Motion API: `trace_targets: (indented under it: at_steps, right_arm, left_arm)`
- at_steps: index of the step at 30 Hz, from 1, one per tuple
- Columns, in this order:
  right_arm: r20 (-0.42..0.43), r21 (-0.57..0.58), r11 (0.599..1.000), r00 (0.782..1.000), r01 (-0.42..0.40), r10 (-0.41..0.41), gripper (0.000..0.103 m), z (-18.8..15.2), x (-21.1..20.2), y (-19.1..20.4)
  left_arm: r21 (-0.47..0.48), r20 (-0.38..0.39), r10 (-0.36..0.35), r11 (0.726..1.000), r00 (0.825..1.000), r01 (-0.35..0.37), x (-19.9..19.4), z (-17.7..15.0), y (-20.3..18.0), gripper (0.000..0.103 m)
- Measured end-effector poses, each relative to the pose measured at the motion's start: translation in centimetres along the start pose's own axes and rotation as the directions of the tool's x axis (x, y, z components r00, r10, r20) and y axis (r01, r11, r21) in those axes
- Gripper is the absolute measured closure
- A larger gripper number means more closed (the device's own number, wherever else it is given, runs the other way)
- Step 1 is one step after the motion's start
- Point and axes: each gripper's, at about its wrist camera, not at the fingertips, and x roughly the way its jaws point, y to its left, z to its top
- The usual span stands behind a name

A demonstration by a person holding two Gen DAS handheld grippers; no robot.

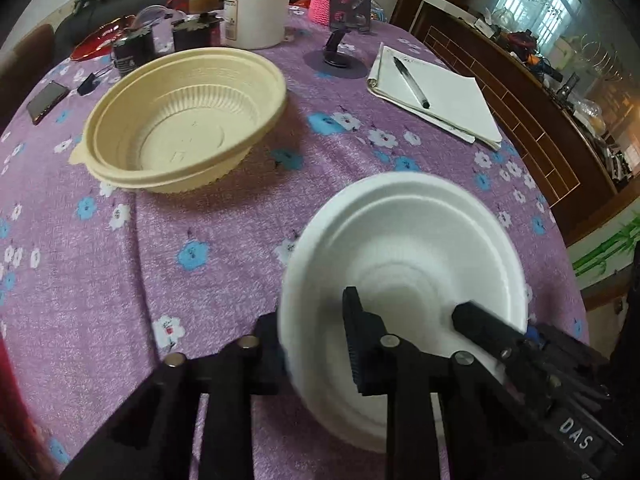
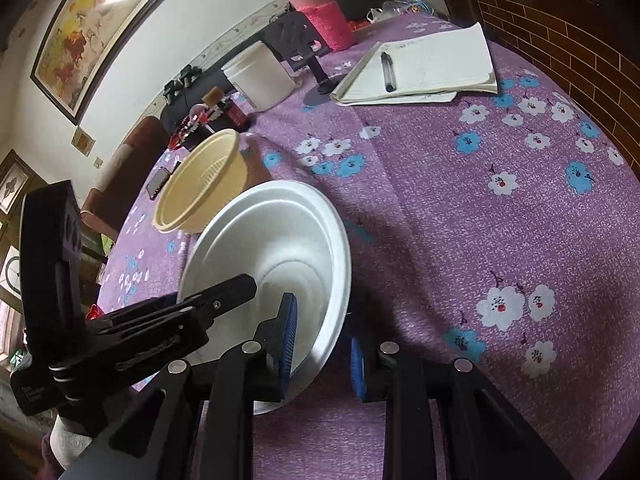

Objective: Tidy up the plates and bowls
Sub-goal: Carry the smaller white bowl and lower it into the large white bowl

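A white foam bowl [image 1: 404,256] is tilted above the purple floral tablecloth [image 1: 224,248]; it also shows in the right wrist view [image 2: 276,236]. My left gripper [image 1: 312,340] straddles its near-left rim with one finger inside and one outside, and my right gripper [image 2: 320,344] straddles the opposite rim the same way. The right gripper's fingers [image 1: 480,324] reach into the bowl in the left wrist view. Whether either pair of jaws presses the rim is unclear. A cream plastic bowl [image 1: 180,120] sits upright on the cloth further back; the right wrist view shows it too [image 2: 200,184].
A notepad with a pen [image 1: 432,92] lies at the back right. A white jar [image 1: 256,8], dark tins [image 1: 132,48], a phone [image 1: 46,100], a phone stand [image 1: 336,56] and a pink bottle [image 2: 320,12] stand along the far edge. A wooden cabinet [image 1: 520,112] flanks the right.
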Motion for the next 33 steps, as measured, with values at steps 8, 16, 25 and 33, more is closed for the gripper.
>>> trace_targets:
  at_steps: [8,16,25,33]
  right_arm:
    - [0.031,-0.061,0.998,0.999,-0.035,0.037,0.082,-1.1,-2.3,3.2]
    - [0.033,-0.190,0.978,0.996,-0.081,0.088,0.082,-2.6,-3.8,10.8]
    - [-0.037,-0.373,0.912,0.985,-0.173,0.171,0.081,-5.6,-2.2,23.4]
    - [-0.159,-0.479,0.839,0.966,-0.257,0.205,0.081,-9.4,2.2,33.7]
  left_arm:
    - [-0.028,0.075,0.000,1.000,0.997,0.002,-5.2,-2.4,1.3,0.082]
    - [-0.091,0.234,0.065,0.995,0.970,-0.044,-12.9,-5.8,4.9,0.082]
    - [-0.326,0.336,0.172,0.944,0.926,-0.057,-20.9,-11.0,15.1,0.082]
    - [-0.537,0.345,0.294,0.841,0.892,-0.070,-24.8,-16.3,25.2,0.081]
